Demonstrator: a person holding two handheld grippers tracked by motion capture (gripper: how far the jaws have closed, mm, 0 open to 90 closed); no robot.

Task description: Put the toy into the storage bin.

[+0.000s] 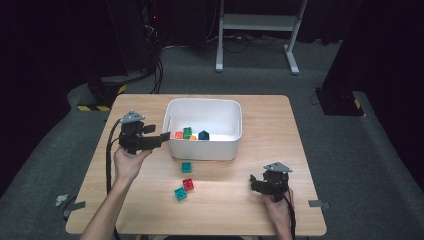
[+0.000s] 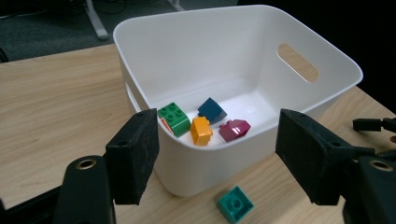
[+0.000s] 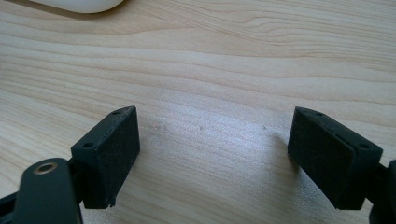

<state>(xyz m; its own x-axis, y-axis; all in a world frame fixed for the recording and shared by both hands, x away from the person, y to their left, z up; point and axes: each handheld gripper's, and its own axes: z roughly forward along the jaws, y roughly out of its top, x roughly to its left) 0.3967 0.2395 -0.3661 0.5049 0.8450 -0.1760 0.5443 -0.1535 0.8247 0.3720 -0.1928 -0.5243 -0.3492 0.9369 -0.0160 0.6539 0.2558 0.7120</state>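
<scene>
White bin [image 1: 204, 150]: left gripper [image 2: 217, 154], fingers spread and empty, hovers at its near rim; right gripper [image 3: 215, 154], apparently empty, fingers released, well apart.

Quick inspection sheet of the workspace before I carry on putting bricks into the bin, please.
Surface: wooden table, bare grain under the right gripper.
Job's things: white bin holds green brick, orange brick, dark blue brick and maroon brick; on the table lie two teal bricks and a red brick.
Clutter: nothing seen.
Grippers: left gripper open at the bin's left wall; right gripper open, low over the table.
Cables: black cable trails from the left gripper.
Surroundings: grey carpet, white frame legs behind.
</scene>
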